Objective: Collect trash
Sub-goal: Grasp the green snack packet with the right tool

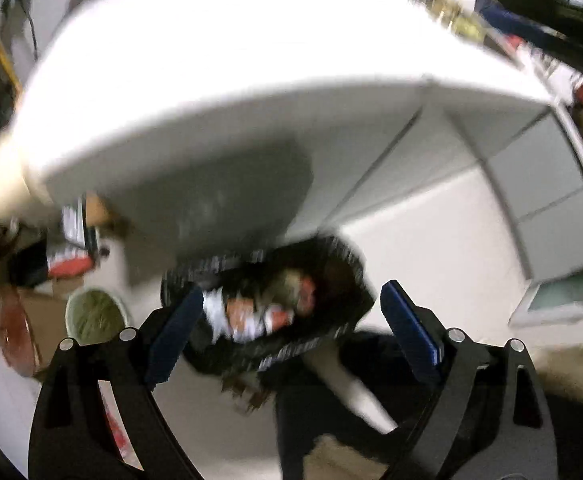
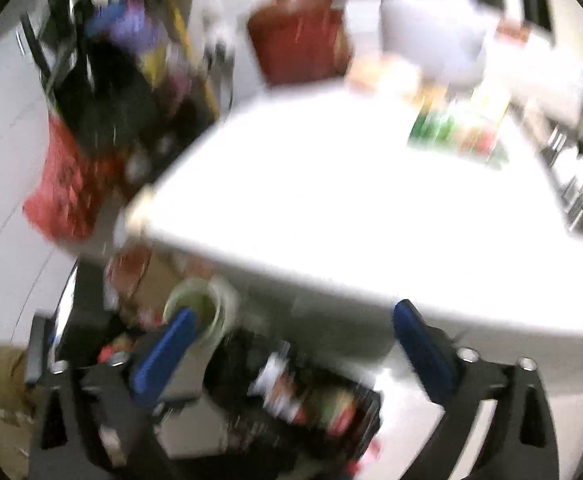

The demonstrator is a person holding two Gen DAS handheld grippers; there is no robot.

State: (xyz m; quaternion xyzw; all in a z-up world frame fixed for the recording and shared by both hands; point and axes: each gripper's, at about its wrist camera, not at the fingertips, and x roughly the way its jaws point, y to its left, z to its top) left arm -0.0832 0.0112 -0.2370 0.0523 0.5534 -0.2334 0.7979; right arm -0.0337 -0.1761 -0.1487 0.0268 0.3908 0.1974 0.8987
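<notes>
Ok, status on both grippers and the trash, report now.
Left gripper, right gripper: jaws open, empty. Black trash bag below holds blurred litter. White table edge close above.

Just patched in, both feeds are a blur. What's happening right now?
A person holds a tool in each hand above a black trash bin on the floor beside a white table. The left tool and right tool are both open with nothing between the fingers. The bin already holds wrappers and other trash. A green cup sits on the floor near the bin. Blurred colourful items remain at the table's far end; what they are is unclear.
</notes>
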